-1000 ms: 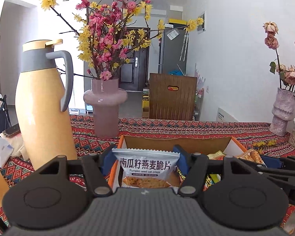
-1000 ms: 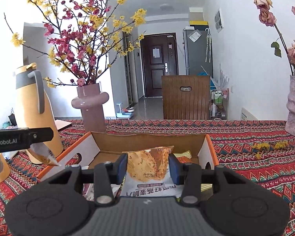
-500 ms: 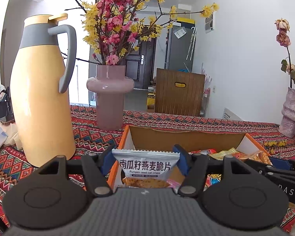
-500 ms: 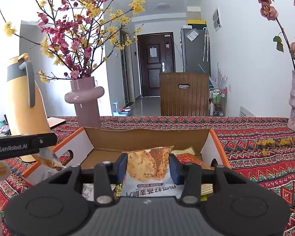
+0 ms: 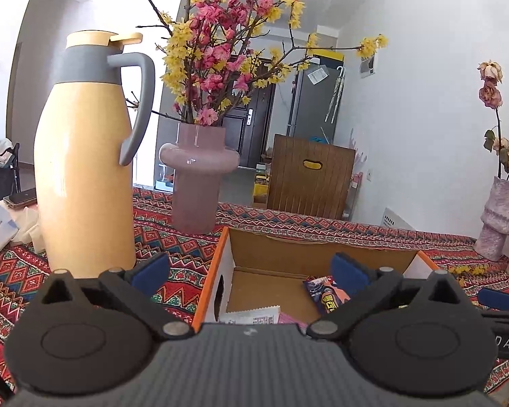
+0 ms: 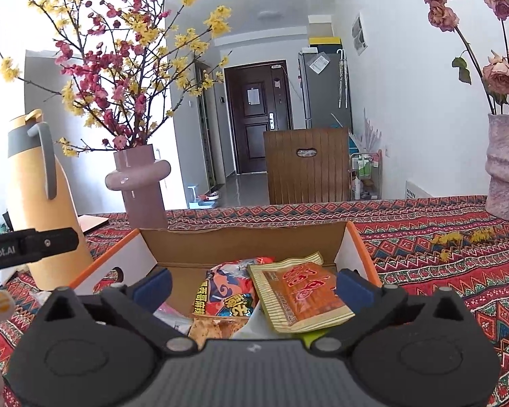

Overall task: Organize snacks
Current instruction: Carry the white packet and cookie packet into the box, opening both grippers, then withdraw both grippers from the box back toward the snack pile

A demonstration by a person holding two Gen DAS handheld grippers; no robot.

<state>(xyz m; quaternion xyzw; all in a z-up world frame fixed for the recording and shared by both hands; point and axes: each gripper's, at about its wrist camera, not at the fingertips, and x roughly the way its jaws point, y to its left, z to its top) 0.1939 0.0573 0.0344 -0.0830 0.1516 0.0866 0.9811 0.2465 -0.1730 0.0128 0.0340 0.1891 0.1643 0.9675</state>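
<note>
left gripper (image 5: 251, 271): jaws opening, spread wide, nothing between the blue pads; a second ago they pinched a white oat-crisp packet.
right gripper (image 6: 252, 281): jaws opening too, wide and empty; the orange-brown packet they held a moment back is out of the grip.
white packet (image 5: 254, 315): now lies in the box just under the left gripper's nose, partly hidden by its body.
meaning: both snacks look dropped into the box; this pair seems done, and the next job is probably fetching more.
cardboard box (image 6: 247, 237): open top, orange rim, on the worktop right ahead of both grippers.
snacks inside: orange-and-gold sachet (image 6: 302, 295) overlapping a red-blue bag (image 6: 230, 291); a further packet shows below them, mostly hidden.
worktop (image 6: 441, 264): patterned red cloth, a few yellow petals scattered to the right.
in the way: yellow flask (image 5: 85, 169) close to the box's left wall; pink vase (image 5: 197, 183) with blossom branches just behind the box; both stand where a leftward swing would pass.
far: brown chair back (image 6: 308, 166), dark door beyond.
</note>
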